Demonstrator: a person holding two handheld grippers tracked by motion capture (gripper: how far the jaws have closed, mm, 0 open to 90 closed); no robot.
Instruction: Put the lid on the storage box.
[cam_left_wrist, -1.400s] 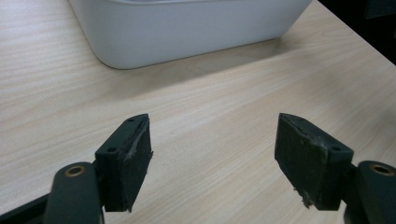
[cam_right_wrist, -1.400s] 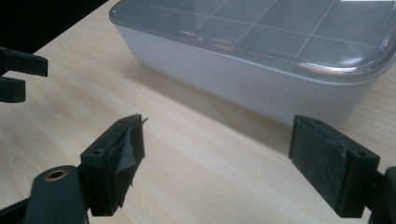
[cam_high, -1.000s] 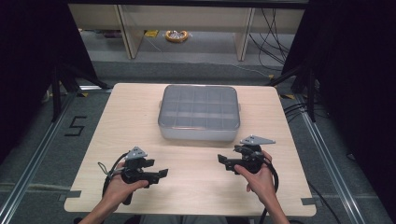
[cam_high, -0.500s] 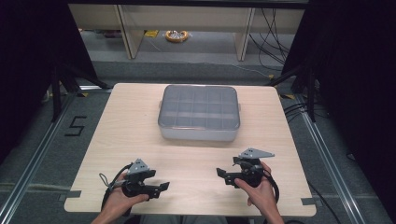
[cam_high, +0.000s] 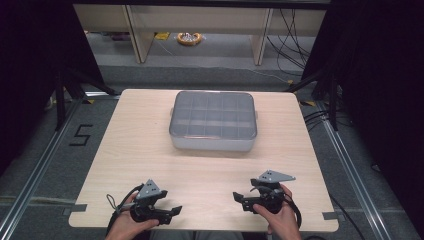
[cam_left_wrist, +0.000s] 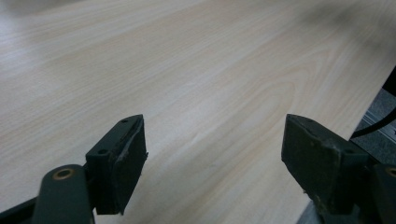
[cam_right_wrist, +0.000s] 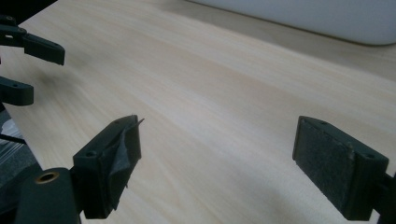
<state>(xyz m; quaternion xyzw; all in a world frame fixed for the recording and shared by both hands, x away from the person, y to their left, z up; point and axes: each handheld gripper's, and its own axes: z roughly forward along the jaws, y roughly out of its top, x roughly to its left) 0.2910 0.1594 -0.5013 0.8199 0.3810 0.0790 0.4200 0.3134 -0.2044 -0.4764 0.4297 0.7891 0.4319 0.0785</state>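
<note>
Both grippers low at the table's near edge, well short of the compartment box.
Left gripper jaws, just opening, stand wide and empty; right gripper likewise gapes over bare table.

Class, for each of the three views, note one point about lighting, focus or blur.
High view: the table is evenly lit, its surroundings black, and the lidded compartment box looks soft. Left gripper view: the far tabletop blurs, the jaws are sharp. Right gripper view: the box's white wall is out of focus.
</note>
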